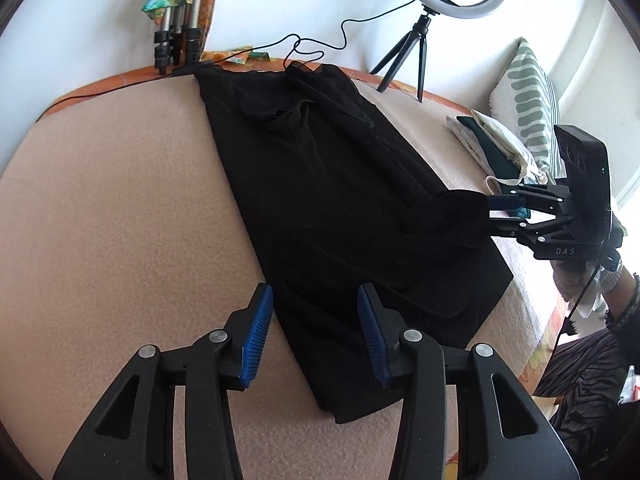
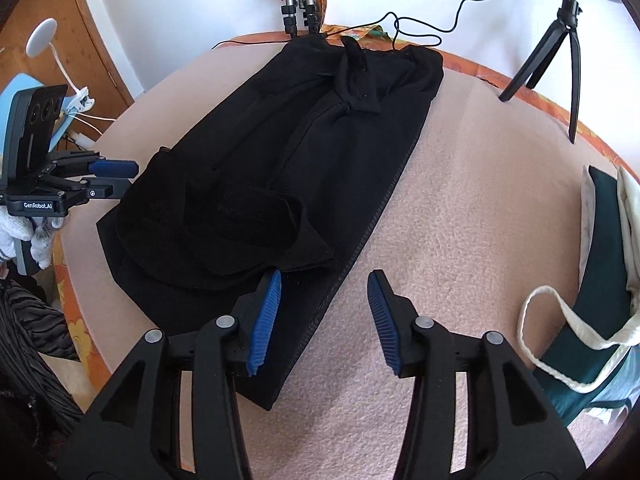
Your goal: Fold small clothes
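The left gripper [image 1: 316, 332] hangs released over the near left edge of the black garment [image 1: 320, 184], which lies folded lengthwise on the pink blanket [image 1: 120, 200]. The right gripper [image 2: 325, 320] is likewise released over the garment's right hem, gripping nothing

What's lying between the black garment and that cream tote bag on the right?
Nothing: in the right wrist view, only bare pink blanket separates the black garment from the cream tote bag.

We see a black garment [image 2: 280, 152] on a pale pink blanket [image 2: 460, 200]; far right, a green-and-white striped pillow [image 1: 528, 100].
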Action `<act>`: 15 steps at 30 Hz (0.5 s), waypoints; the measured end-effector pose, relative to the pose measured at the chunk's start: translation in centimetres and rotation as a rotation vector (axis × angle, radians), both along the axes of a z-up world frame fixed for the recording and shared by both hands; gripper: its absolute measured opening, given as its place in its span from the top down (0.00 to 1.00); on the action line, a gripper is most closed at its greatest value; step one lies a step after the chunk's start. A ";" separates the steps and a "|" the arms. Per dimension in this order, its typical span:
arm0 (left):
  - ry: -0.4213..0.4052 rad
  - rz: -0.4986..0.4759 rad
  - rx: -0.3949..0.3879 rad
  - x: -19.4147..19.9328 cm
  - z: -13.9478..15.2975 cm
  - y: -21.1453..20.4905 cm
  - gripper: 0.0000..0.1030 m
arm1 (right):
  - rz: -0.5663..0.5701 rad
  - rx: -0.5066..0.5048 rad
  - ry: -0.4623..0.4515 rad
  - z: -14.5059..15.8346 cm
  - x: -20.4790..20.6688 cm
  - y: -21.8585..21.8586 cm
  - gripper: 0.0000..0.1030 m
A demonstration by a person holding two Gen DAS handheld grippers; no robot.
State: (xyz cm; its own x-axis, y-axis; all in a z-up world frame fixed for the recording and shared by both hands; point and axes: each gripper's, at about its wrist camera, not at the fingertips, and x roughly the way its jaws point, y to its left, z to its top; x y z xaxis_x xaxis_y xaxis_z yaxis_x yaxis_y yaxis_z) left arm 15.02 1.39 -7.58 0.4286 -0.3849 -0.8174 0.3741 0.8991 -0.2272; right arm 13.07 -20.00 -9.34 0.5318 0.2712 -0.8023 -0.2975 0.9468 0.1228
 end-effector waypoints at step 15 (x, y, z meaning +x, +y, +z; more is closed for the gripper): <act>-0.003 -0.054 -0.015 1.8 -1.3 -0.8 0.94 | -0.002 0.078 0.011 -0.9 2.4 -0.1 0.80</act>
